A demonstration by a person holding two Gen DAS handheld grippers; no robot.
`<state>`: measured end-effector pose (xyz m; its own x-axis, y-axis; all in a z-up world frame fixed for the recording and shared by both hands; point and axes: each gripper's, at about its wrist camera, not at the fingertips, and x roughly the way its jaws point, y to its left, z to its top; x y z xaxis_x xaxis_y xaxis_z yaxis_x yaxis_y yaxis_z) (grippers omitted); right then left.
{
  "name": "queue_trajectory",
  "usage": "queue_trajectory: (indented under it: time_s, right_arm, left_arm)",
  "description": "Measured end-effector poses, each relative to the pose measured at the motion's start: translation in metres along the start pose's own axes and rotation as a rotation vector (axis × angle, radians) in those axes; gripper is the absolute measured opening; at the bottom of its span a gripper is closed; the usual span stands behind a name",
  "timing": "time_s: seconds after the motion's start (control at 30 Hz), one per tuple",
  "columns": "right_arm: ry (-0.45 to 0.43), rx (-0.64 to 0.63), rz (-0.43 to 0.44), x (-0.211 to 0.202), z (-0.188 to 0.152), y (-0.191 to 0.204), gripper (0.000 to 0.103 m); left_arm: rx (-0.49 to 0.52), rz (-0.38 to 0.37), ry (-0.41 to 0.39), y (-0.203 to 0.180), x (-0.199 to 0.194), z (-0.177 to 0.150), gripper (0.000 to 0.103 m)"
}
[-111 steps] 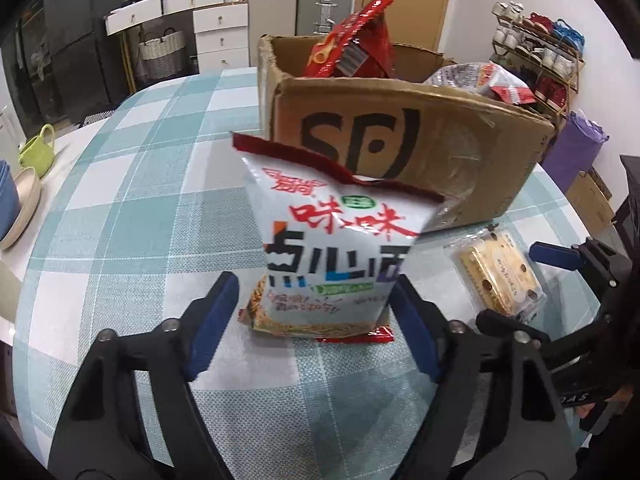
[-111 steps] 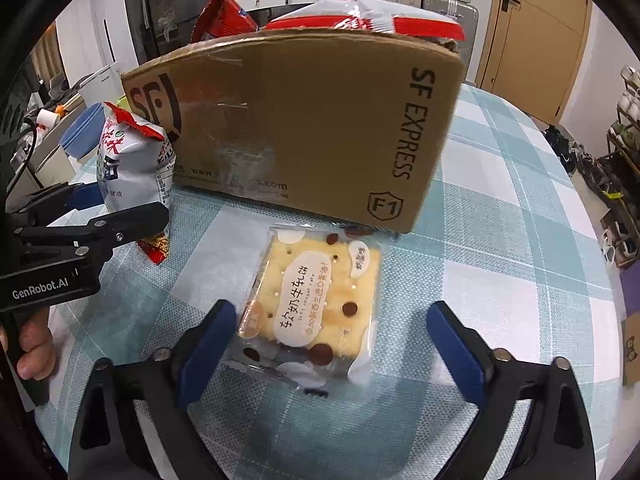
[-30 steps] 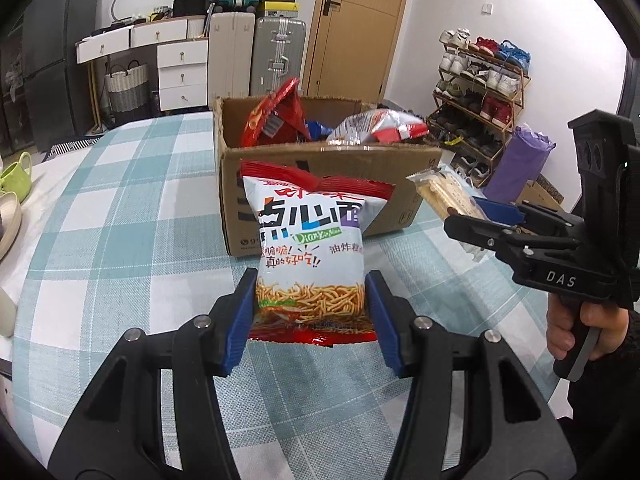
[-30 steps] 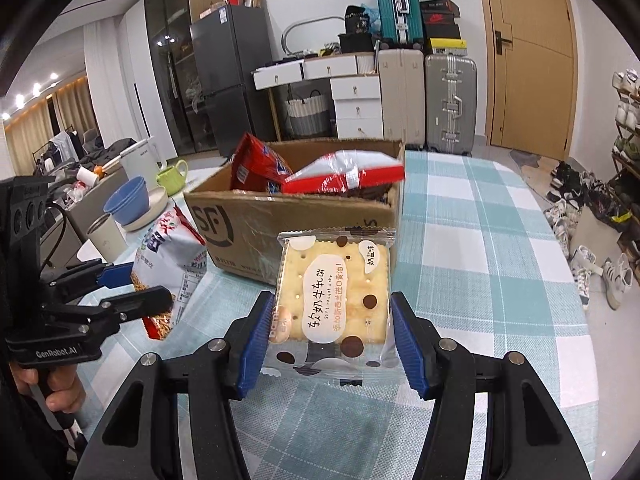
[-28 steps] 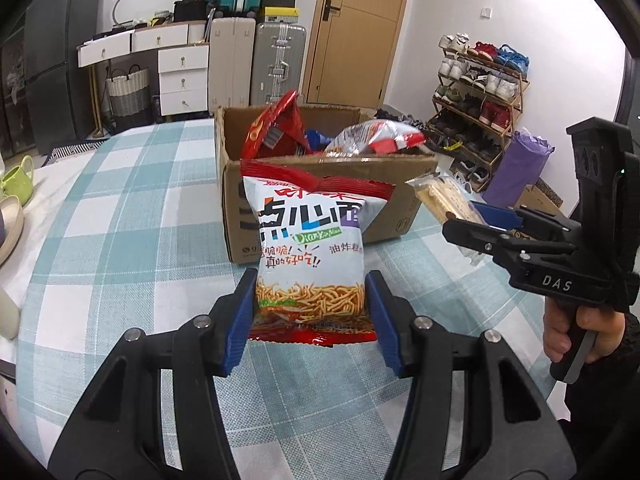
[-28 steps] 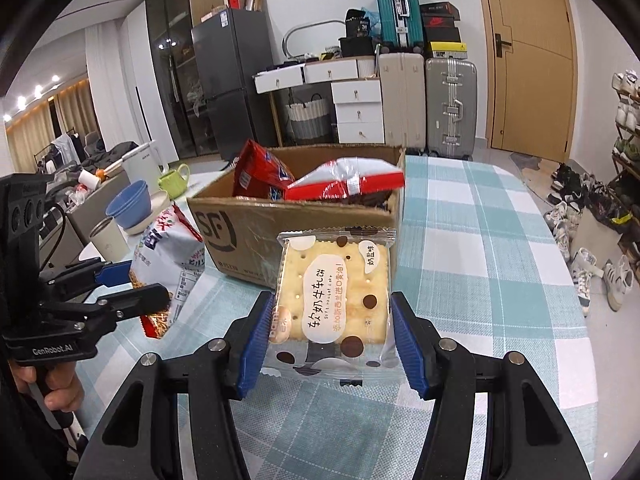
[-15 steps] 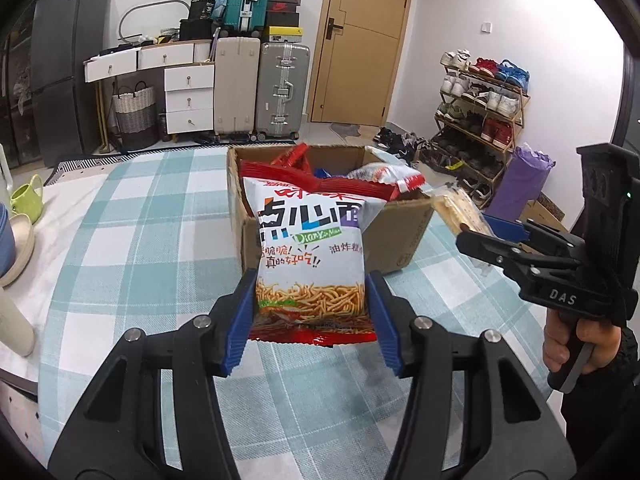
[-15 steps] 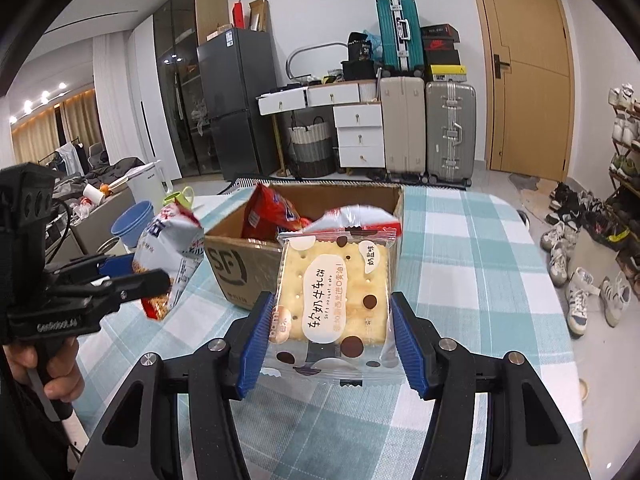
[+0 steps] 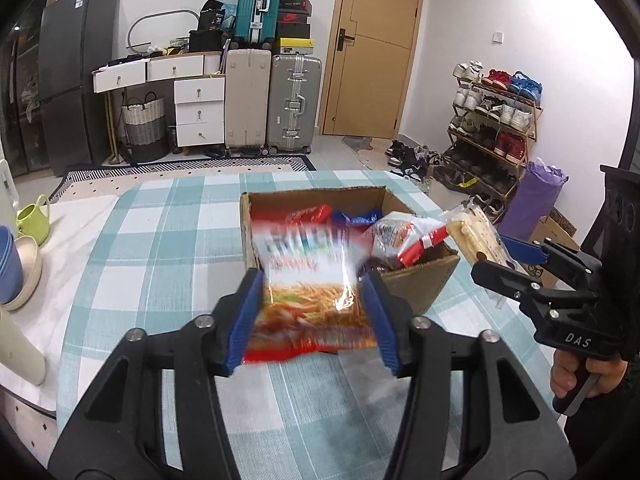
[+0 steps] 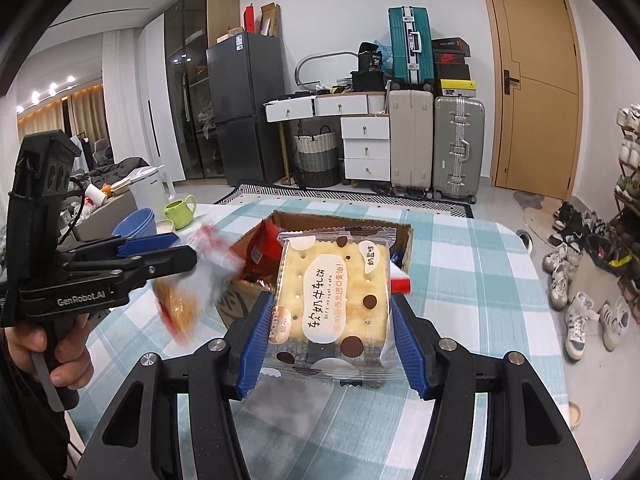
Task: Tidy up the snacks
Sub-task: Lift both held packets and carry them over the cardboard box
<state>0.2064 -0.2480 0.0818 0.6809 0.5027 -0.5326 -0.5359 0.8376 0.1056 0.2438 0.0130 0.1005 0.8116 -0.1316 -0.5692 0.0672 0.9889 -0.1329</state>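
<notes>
Above the table (image 9: 160,240), both packs are held over the cardboard box (image 9: 416,280) for dropping in. Left gripper (image 9: 312,320) fingers just tightened on the blurred noodle snack bag (image 9: 312,300), probably slipping. Right gripper (image 10: 328,332) clamps the cracker pack (image 10: 332,292) upright.

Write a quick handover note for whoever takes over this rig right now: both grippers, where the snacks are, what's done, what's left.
Left gripper: its jaws have just been closing, clamped on the noodle snack bag, which looks blurred, held above the table.
Right gripper: shut on the cracker pack, also held up in the air.
Cardboard box: open on the checked cloth, several snack bags already inside.
Done: both items picked up and raised near the box.
Left: carry both over the opening and release them in.
</notes>
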Motion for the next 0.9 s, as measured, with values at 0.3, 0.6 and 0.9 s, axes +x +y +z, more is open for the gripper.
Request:
queue_trajectory:
  time_s: [0.3, 0.6, 0.9]
  right_arm:
    - [0.030, -0.005, -0.018, 0.010, -0.007, -0.003, 0.058]
    - [0.030, 0.011, -0.021, 0.010, -0.009, -0.006, 0.058]
    - [0.015, 0.007, -0.016, 0.008, -0.004, -0.007, 0.058]
  left_arm:
    - [-0.011, -0.005, 0.065, 0.003, 0.036, -0.002, 0.039]
    - [-0.023, 0.029, 0.200, 0.016, 0.062, -0.052, 0.070]
    - [-0.014, 0.018, 0.279, 0.013, 0.096, -0.084, 0.039]
